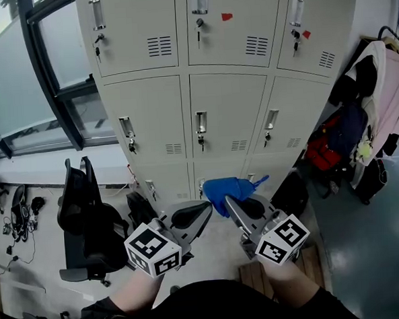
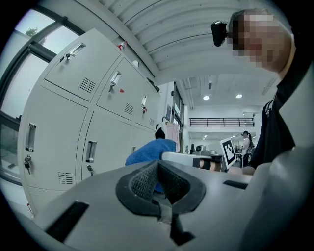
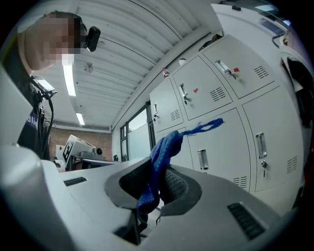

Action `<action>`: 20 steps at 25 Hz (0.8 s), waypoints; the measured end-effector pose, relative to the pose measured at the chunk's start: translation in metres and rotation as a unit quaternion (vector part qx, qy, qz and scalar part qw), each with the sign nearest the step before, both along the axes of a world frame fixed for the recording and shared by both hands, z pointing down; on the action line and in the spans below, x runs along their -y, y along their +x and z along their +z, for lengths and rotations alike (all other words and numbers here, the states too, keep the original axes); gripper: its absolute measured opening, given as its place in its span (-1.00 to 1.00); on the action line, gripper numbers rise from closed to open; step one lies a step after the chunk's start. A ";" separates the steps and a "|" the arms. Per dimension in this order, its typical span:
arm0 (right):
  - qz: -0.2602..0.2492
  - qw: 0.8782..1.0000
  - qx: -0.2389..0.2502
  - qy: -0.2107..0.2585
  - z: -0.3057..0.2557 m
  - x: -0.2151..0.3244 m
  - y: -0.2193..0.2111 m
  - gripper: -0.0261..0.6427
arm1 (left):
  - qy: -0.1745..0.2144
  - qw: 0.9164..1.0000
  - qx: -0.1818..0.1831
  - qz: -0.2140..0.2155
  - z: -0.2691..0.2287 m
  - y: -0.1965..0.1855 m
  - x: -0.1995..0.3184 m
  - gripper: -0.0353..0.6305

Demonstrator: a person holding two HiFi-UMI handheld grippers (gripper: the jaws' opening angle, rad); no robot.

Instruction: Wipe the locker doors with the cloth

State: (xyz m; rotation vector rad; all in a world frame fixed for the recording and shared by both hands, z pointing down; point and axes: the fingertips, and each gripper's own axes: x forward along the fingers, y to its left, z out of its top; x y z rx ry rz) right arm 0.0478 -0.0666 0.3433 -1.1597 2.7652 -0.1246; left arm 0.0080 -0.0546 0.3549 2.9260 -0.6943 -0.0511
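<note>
The right gripper (image 3: 156,185) is clamping its 2 jaws onto the blue cloth (image 3: 158,162). The fabric is passing between the ribbed pads (image 3: 177,185), with a bunch of it and a thin strap sticking out past the tips toward 1 o'clock in the right gripper view. The left gripper (image 2: 158,180) is holding its jaws closed together, with nothing between them.

In the head view, the right gripper (image 1: 233,206) is sitting at 5 o'clock of centre and the left gripper (image 1: 197,215) at 6 o'clock, with their tips angling toward each other. The cloth (image 1: 227,189) is bunching at the right gripper's tip, in front of the middle door of the bottom row of lockers. Whether it is touching that door cannot be told.

The grey metal lockers (image 1: 226,106) are filling the 12 o'clock part of the head view in 3 columns, each door carrying a recessed handle (image 1: 201,121), a keyed lock and a vent grille. Red tags (image 1: 226,16) are showing on 2 of the top doors. A black office chair (image 1: 87,216) is standing at 8 o'clock beside the lockers, a large window (image 1: 19,79) is running along 10 o'clock, and coats (image 1: 375,104) are hanging at 3 o'clock.
</note>
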 end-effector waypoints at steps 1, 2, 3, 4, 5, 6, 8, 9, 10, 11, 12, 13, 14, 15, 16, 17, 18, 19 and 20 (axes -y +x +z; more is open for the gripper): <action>-0.001 1.000 0.000 0.000 0.000 0.001 -0.001 -0.79 | 0.002 1.000 0.001 -0.001 -0.001 -0.001 0.002 -0.88; -0.002 1.000 0.000 0.000 0.000 0.002 -0.002 -0.79 | 0.003 1.000 0.002 -0.002 -0.001 -0.002 0.003 -0.88; -0.002 1.000 0.000 0.000 0.000 0.004 -0.003 -0.79 | 0.005 1.000 0.003 -0.003 -0.002 -0.003 0.005 -0.88; -0.003 1.000 0.000 -0.001 0.000 0.005 -0.005 -0.79 | 0.006 1.000 0.004 -0.004 -0.002 -0.005 0.006 -0.88; -0.004 1.000 -0.001 -0.002 0.001 0.006 -0.007 -0.79 | 0.007 1.000 0.004 -0.004 -0.003 -0.007 0.007 -0.88; -0.004 1.000 -0.001 -0.002 0.000 0.007 -0.010 -0.79 | 0.009 1.000 0.005 -0.004 -0.004 -0.009 0.009 -0.88; -0.004 1.000 0.000 -0.001 -0.002 0.009 -0.018 -0.79 | 0.012 1.000 0.005 0.000 -0.006 -0.013 0.010 -0.88; -0.003 1.000 0.001 0.000 -0.003 0.010 -0.022 -0.79 | 0.013 1.000 0.005 0.002 -0.007 -0.016 0.010 -0.88; -0.002 1.000 0.001 0.001 -0.004 0.011 -0.026 -0.79 | 0.014 1.000 0.005 0.005 -0.008 -0.019 0.009 -0.88; -0.001 1.000 0.001 0.002 -0.005 0.011 -0.030 -0.79 | 0.015 1.000 0.005 0.008 -0.009 -0.023 0.009 -0.88; 0.001 1.000 0.000 0.004 -0.006 0.012 -0.035 -0.79 | 0.017 1.000 0.005 0.011 -0.010 -0.027 0.008 -0.88; 0.004 1.000 -0.001 0.005 -0.007 0.013 -0.040 -0.79 | 0.019 1.000 0.005 0.013 -0.011 -0.033 0.008 -0.88; 0.007 1.000 -0.003 0.006 -0.008 0.014 -0.045 -0.79 | 0.021 1.000 0.004 0.015 -0.012 -0.038 0.008 -0.88; 0.010 1.000 -0.004 0.008 -0.009 0.016 -0.050 -0.79 | 0.024 1.000 0.002 0.018 -0.014 -0.044 0.009 -0.88; 0.014 1.000 -0.006 0.009 -0.010 0.017 -0.055 -0.79 | 0.026 0.999 0.001 0.020 -0.015 -0.051 0.010 -0.88; 0.018 1.000 -0.008 0.010 -0.011 0.019 -0.061 -0.79 | 0.028 0.999 -0.001 0.023 -0.016 -0.057 0.011 -0.88; 0.023 1.000 -0.010 0.010 -0.012 0.020 -0.065 -0.79 | 0.029 0.999 -0.003 0.026 -0.017 -0.063 0.012 -0.88; 0.028 0.999 -0.011 0.010 -0.012 0.022 -0.070 -0.79 | 0.031 0.999 -0.004 0.029 -0.017 -0.069 0.013 -0.88; 0.033 0.999 -0.013 0.010 -0.013 0.024 -0.074 -0.79 | 0.032 0.999 -0.006 0.033 -0.018 -0.074 0.014 -0.88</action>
